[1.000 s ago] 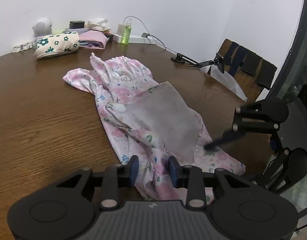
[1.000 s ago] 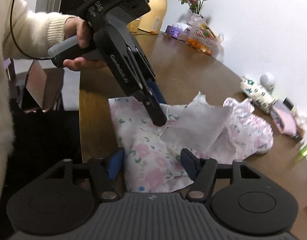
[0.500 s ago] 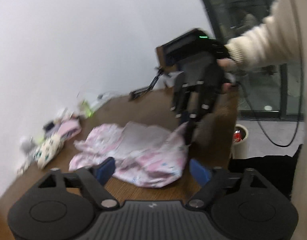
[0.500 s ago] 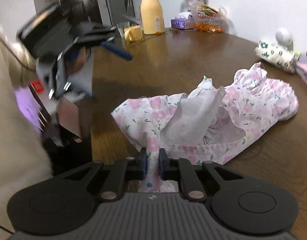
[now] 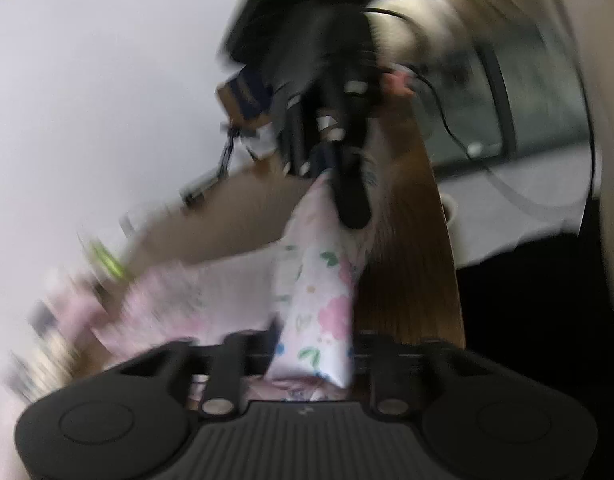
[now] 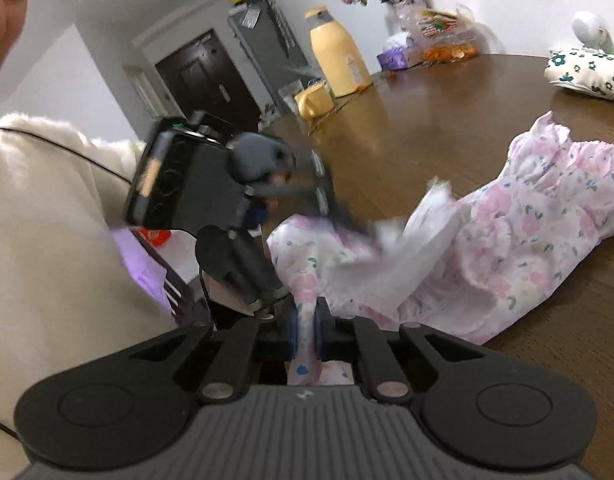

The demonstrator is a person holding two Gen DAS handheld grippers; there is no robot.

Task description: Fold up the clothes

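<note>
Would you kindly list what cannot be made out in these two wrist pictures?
- Left wrist view: the small items at the table's far edge are smeared by motion blur.
- Left wrist view: the left gripper, its jaws closing, has its pads hidden by the pink floral cotton garment.
- Right wrist view: the left gripper's tips are blurred, so their contact with the garment is unclear.
- Right wrist view: the right gripper pinches the hem; the garment type is unreadable.

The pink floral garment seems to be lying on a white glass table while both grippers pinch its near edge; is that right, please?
Not quite: the table is dark brown wood, not white glass, as the right wrist view shows. The rest holds: the pink floral garment lies there, with the right gripper clamped on its near edge and the left gripper closing on the cloth.
</note>
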